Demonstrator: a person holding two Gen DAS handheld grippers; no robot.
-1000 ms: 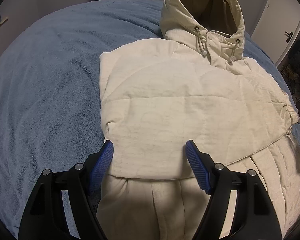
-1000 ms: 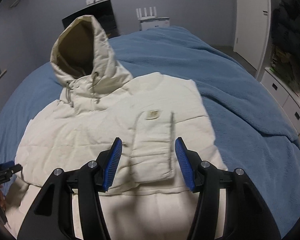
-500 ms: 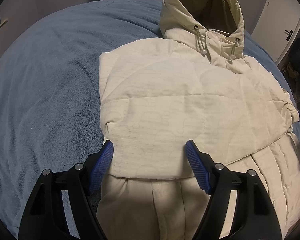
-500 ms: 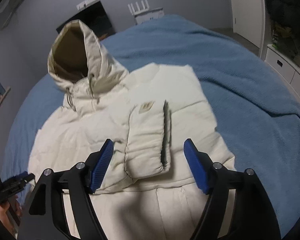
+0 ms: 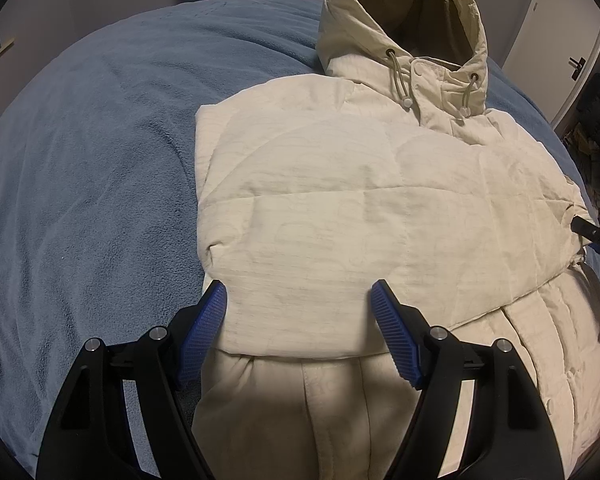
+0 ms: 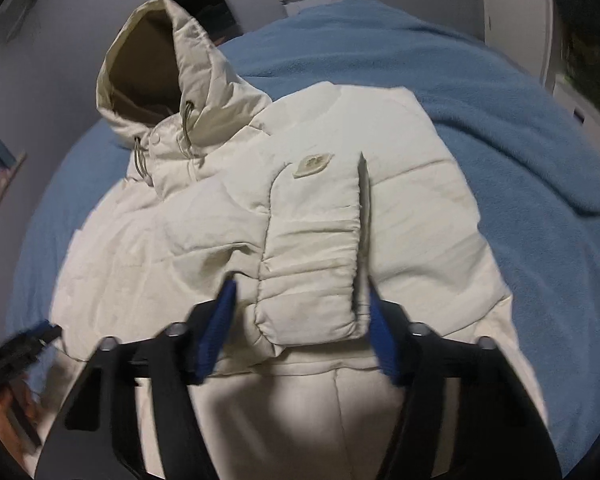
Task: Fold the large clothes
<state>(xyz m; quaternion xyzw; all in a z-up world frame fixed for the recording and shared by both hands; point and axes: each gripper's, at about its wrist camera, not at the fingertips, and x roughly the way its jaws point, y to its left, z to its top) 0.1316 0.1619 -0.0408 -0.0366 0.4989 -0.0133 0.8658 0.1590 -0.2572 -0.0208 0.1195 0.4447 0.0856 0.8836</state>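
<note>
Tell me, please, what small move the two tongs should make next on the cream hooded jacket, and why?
Probably lower both and close on the bottom hem. The cream quilted hooded jacket lies on the blue fleece blanket with both sleeves folded in; the left tongs and right tongs hover open above its lower part, holding nothing.

Left gripper (image 5: pixel 299 309): had black arms, blue ridged pads, round silver screws.
Right gripper (image 6: pixel 300 307): looked the same, black and blue, but blurry.
Hand (image 6: pixel 8 408): showed bare skin.
</note>
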